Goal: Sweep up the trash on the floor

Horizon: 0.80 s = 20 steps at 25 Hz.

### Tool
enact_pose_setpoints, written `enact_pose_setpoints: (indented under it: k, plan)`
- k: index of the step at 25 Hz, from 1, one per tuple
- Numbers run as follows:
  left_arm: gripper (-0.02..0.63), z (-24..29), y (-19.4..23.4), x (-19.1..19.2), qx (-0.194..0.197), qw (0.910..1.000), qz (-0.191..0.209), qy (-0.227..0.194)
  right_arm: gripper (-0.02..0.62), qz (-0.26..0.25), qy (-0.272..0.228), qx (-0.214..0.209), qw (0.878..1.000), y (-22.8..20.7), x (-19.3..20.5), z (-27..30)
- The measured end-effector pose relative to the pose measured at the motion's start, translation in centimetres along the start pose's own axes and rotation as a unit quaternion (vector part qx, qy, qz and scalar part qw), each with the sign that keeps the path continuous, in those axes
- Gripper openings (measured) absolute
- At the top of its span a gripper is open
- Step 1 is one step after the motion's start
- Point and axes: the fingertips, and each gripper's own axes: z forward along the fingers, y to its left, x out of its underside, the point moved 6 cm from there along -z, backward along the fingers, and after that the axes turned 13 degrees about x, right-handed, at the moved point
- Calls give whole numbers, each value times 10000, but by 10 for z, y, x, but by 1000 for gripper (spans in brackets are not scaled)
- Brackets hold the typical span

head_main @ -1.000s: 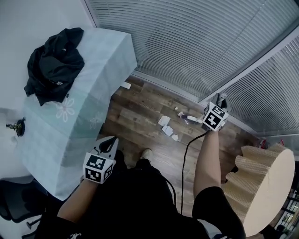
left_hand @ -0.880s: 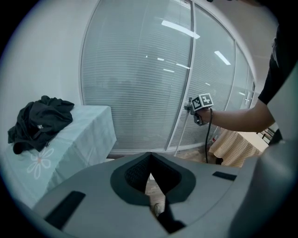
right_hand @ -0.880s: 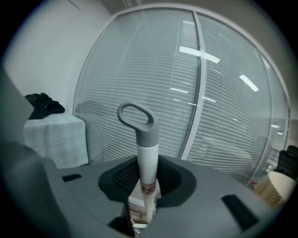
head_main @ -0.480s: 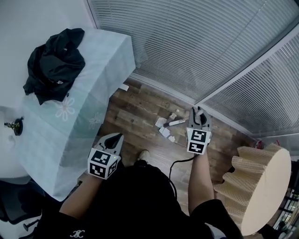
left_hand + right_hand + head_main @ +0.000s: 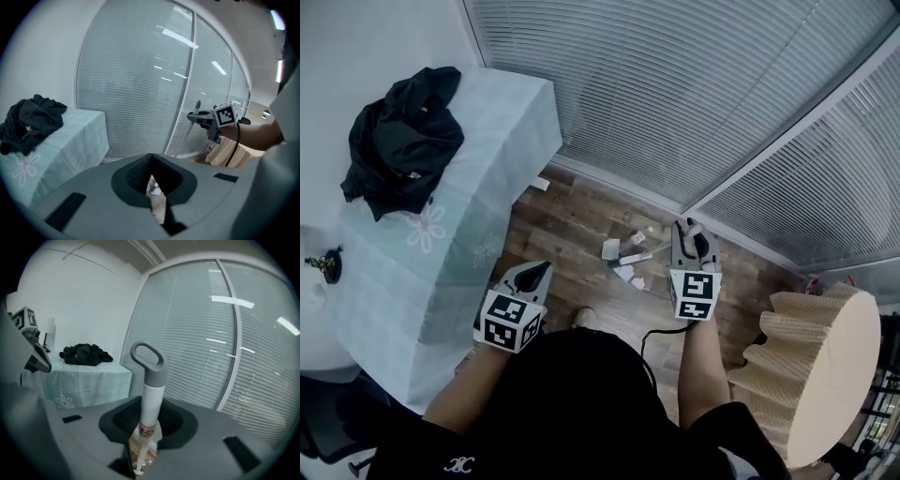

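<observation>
Several white paper scraps (image 5: 611, 248) lie on the wooden floor (image 5: 553, 225) near the corner of the glass walls; a few show through the left jaws (image 5: 153, 188). My right gripper (image 5: 688, 236) (image 5: 146, 430) is shut on a broom handle (image 5: 151, 394), white with a grey loop top (image 5: 693, 230). The handle runs down to the floor beside the scraps (image 5: 636, 259). My left gripper (image 5: 536, 272) (image 5: 152, 182) hangs over the floor beside the table, its jaws closed with nothing between them.
A table under a pale teal cloth (image 5: 441, 234) stands at the left with a black garment (image 5: 398, 141) on it. At the right is a round table with a beige ruffled cover (image 5: 816, 366). Blind-covered glass walls (image 5: 675, 94) close the far side. A black cable (image 5: 661, 328) trails from the right gripper.
My right gripper has moved left and toward me with the broom, and the scraps now lie further left. The left gripper has shifted slightly right.
</observation>
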Motion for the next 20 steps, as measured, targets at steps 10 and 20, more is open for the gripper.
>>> enact_pose_setpoints:
  k: [10,20]
  plan:
    - [-5,2,4,-31,26,9986,8,-526,101,123,-263,15,9996,-7,-64,-29]
    - [-6,-24,-14,-128,40,9890,375,-1430,101,565,-479,-39,9972,3,-116,-67]
